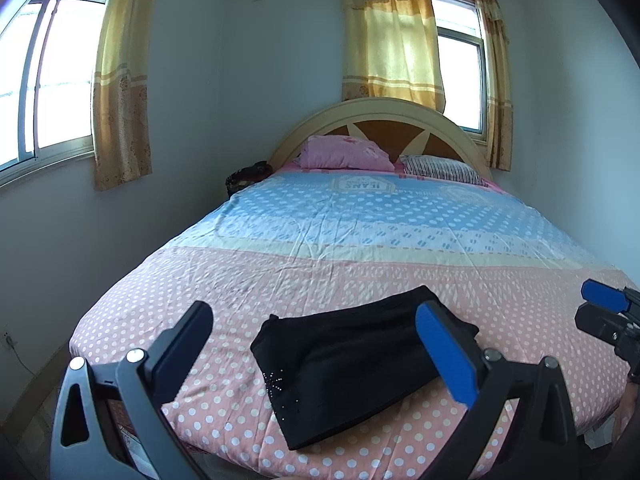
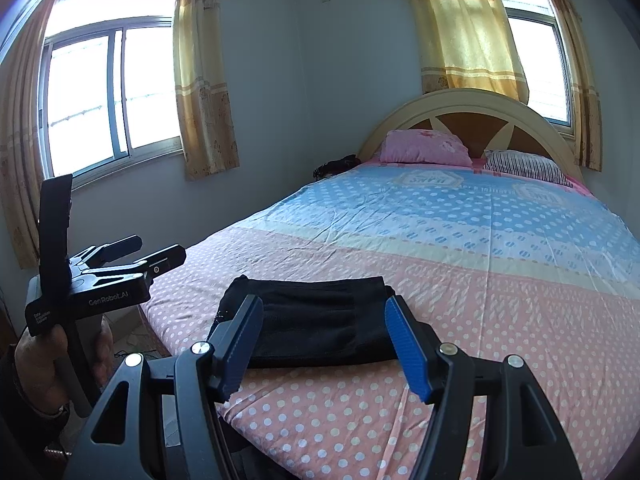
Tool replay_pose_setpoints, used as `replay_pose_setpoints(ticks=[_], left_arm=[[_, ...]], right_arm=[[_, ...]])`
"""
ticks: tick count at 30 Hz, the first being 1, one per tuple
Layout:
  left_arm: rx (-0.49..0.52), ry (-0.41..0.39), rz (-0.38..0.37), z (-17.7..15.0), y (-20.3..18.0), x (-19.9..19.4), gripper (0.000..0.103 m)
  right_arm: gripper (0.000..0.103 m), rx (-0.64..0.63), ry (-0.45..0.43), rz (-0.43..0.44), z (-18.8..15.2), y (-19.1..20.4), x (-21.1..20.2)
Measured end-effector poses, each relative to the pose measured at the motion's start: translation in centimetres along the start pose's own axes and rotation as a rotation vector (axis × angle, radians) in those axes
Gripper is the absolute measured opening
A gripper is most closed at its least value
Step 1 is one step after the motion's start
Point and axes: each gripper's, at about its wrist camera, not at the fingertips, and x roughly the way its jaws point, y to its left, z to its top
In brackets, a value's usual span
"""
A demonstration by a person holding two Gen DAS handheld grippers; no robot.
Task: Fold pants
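Nearest, the left gripper [image 1: 316,344] with black arms and blue-padded fingers [image 1: 446,354] stands spread wide and holds nothing; the right gripper [image 2: 326,344], of the same build, is likewise wide open and empty; both hover apart from the cloth. Just beyond them, near the foot edge of the bed with its pink polka-dot sheet [image 1: 360,268], lies the compact black folded pants bundle [image 1: 352,364], flat, its long axis running across the line of both pairs of fingers; it appears already folded, so the task is judged near its end; neither hand is clearly nearer. Farther off: pink pillow [image 1: 346,153]; striped pillow [image 1: 442,169]; arched cream headboard [image 1: 380,110]; yellow curtains [image 1: 390,36].
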Motion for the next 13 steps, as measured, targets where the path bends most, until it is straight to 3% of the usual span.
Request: replay_pose_setpoints(ticks=[13], left_arm=[[0.029, -0.006, -0.012, -0.59, -0.30, 0.27, 0.103]], right_arm=[[0.065, -0.001, 0.023, -0.006, -0.63, -0.26, 0.39]])
